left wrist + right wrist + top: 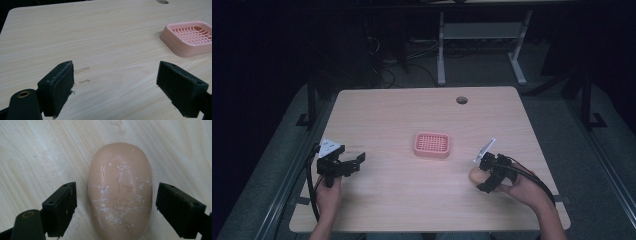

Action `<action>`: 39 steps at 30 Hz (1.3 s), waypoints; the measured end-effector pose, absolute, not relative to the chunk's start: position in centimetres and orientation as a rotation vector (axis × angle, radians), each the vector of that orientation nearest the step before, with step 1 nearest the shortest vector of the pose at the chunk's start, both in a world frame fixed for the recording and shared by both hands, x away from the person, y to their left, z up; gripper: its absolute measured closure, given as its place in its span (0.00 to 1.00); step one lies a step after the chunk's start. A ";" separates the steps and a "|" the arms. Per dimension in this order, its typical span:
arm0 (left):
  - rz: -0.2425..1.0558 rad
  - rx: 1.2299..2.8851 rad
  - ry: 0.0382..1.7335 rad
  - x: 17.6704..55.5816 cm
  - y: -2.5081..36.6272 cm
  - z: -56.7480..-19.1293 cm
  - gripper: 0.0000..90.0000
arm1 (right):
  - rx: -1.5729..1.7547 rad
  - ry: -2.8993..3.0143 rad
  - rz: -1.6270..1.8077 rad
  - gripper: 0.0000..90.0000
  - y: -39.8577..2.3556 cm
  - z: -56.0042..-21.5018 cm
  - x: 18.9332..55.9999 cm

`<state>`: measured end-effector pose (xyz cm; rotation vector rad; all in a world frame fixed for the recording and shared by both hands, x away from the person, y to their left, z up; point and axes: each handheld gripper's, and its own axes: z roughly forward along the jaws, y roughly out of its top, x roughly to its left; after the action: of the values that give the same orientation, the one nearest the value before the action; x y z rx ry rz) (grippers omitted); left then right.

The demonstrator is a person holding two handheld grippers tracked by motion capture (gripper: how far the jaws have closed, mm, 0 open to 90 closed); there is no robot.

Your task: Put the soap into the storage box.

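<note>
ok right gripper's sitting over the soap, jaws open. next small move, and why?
Probably close the right gripper on the soap bar. In its own view the bar lies flat on the table between the two jaws, with a gap on each side, so the pads are not yet pressing. A slight drop first may help seat the grip. The pink soap dish sits empty at the table's middle, the likely target.

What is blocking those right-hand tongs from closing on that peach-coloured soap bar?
Nothing visible. The right tongs stand open astride the soap bar, a clear gap on each side, bare table around it. Toward the pink dish, the tabletop also looks clear.
</note>
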<state>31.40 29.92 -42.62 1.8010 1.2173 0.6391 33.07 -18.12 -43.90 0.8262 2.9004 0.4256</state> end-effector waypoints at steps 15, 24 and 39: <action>0.636 1.803 1.219 31.4 29.9 -42.6 0.16 | 0.830 2.910 0.358 0.25 -17.9 -44.4 33.5; 0.637 1.805 1.219 31.4 29.9 -42.6 0.16 | 0.820 2.935 0.359 0.34 -17.8 -44.4 33.7; 0.641 1.793 1.222 31.4 29.9 -42.6 0.16 | 0.822 2.950 0.367 0.35 -18.0 -44.4 33.9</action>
<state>31.36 29.94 -42.61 1.7929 1.2216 0.6408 33.93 -17.96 -44.41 0.8218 2.9496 0.3672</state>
